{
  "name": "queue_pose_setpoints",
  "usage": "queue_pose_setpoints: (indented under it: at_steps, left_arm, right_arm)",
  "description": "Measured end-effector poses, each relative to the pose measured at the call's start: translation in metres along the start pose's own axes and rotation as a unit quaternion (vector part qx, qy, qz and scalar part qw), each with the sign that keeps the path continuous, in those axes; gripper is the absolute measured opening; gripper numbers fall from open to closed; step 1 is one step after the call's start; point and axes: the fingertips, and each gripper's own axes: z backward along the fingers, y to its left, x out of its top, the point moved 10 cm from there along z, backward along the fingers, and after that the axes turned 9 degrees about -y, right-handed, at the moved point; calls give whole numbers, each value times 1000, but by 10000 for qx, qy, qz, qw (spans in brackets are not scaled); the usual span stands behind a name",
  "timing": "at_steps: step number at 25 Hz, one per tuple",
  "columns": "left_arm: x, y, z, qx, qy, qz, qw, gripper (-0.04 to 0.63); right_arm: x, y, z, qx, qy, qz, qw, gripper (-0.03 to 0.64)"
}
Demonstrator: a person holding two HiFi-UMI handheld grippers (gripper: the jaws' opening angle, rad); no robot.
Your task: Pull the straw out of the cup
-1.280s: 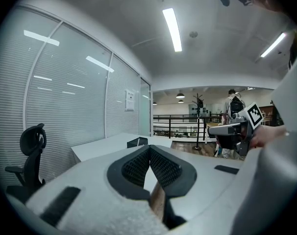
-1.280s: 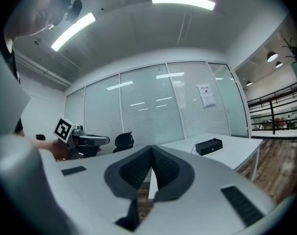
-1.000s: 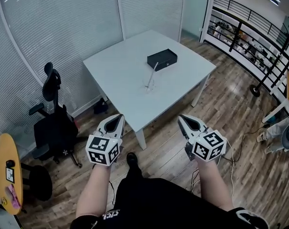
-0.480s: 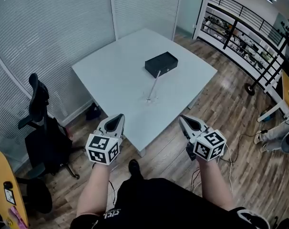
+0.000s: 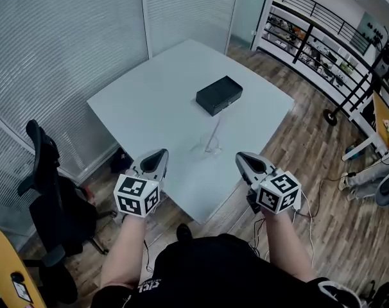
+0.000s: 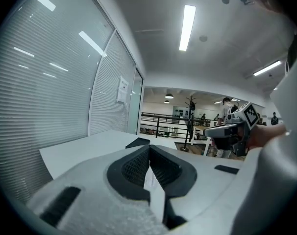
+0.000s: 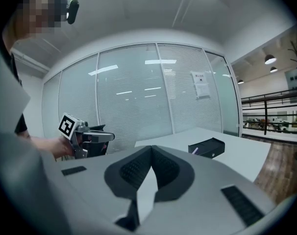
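A clear cup (image 5: 209, 147) stands on the white table (image 5: 149, 108), near its front corner, with a pale straw (image 5: 214, 132) leaning up out of it. My left gripper (image 5: 160, 153) hovers at the table's near edge, left of the cup and short of it; it is shut and holds nothing. To the right of the cup, also short of it, my right gripper (image 5: 240, 156) is shut and empty. In the left gripper view the jaws (image 6: 149, 149) meet with nothing between them. The right gripper view shows the same shut jaws (image 7: 151, 151), and the straw's tip (image 7: 194, 151) just past them.
A black box (image 5: 218, 95) lies on the table beyond the cup, also seen as the black box (image 7: 207, 147). A black office chair (image 5: 50, 191) stands left of the table. Frosted glass walls (image 5: 66, 37) close the far left; a railing (image 5: 323, 50) runs at the right.
The table and cup have drawn nearer in the head view, and both grippers now reach its near edge. Both jaws stay shut.
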Motion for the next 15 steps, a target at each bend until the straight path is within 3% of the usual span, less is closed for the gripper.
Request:
queue_pose_setpoints:
  at_steps: [5, 15]
  left_arm:
    - [-6, 11, -24, -159, 75, 130, 9998, 11]
    - [-9, 0, -88, -415, 343, 9, 9985, 11]
  right_arm:
    - [-9, -11, -12, -110, 143, -98, 9998, 6]
    - [-13, -71, -32, -243, 175, -363, 9989, 6]
